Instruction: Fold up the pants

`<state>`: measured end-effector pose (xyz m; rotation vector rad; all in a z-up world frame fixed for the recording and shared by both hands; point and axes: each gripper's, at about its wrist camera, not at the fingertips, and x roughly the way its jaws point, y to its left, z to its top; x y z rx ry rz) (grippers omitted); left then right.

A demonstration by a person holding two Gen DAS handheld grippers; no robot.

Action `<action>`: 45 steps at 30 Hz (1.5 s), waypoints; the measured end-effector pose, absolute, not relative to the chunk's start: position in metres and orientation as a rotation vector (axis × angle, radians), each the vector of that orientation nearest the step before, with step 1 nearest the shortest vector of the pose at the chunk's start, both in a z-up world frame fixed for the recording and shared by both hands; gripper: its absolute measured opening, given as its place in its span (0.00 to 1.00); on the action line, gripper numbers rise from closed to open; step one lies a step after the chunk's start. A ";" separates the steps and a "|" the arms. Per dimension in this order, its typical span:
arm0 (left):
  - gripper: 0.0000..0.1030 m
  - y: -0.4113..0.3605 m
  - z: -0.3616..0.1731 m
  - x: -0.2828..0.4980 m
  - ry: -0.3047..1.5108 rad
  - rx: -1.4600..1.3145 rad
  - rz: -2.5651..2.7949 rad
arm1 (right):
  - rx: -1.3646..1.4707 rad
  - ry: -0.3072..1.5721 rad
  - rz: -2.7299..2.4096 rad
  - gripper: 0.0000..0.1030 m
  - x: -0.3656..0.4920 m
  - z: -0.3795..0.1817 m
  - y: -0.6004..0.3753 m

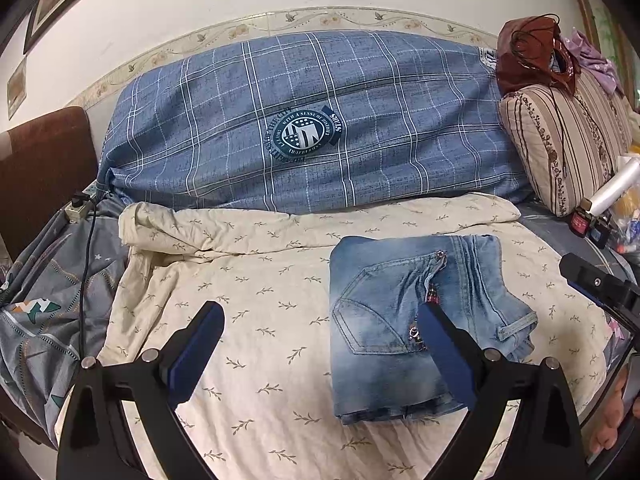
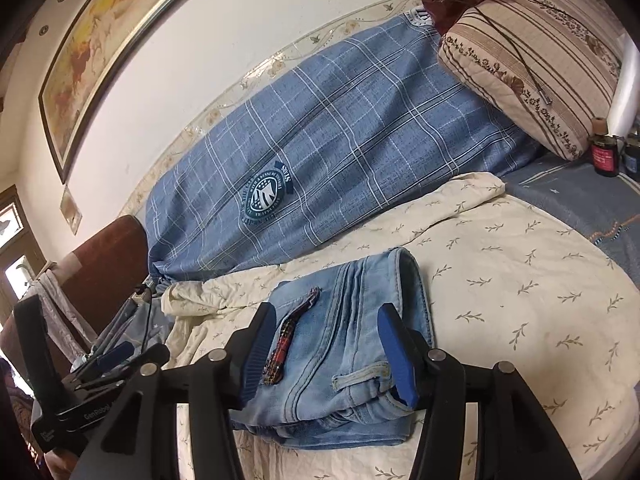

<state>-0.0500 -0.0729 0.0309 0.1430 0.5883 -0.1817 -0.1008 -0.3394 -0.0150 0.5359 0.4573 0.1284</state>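
The light blue jeans (image 1: pixel 404 320) lie folded into a compact rectangle on the cream leaf-print sheet (image 1: pixel 256 280), back pocket up. My left gripper (image 1: pixel 320 314) is open and empty, hovering above the sheet just left of the jeans, its right finger over their lower edge. In the right wrist view the jeans (image 2: pixel 344 344) lie just in front of my right gripper (image 2: pixel 326 316), which is open with a finger over each side of the fold and holds nothing. The left gripper also shows in the right wrist view (image 2: pixel 116 354) at the lower left.
A long blue plaid bolster (image 1: pixel 312 128) lies along the wall behind the sheet. A striped pillow (image 1: pixel 560 140) with a brown bag (image 1: pixel 532 52) on top sits at the right, with small bottles (image 1: pixel 584 220) beside it. A power strip and black cable (image 1: pixel 84 208) lie at the left.
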 end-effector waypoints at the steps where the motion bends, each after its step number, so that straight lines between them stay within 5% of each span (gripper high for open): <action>1: 0.94 -0.073 0.031 -0.050 0.587 0.145 -0.181 | 0.533 0.460 0.128 0.55 -0.100 -0.015 -0.339; 16: 0.95 -0.077 0.011 -0.036 0.655 0.171 -0.173 | 0.536 0.529 0.138 0.56 -0.089 -0.027 -0.336; 32: 0.94 -0.112 -0.025 0.097 0.869 0.183 -0.163 | 0.613 0.648 0.220 0.56 -0.045 -0.054 -0.322; 45: 0.95 -0.140 -0.059 0.128 0.932 0.277 -0.125 | 0.604 0.834 0.188 0.57 -0.019 -0.090 -0.325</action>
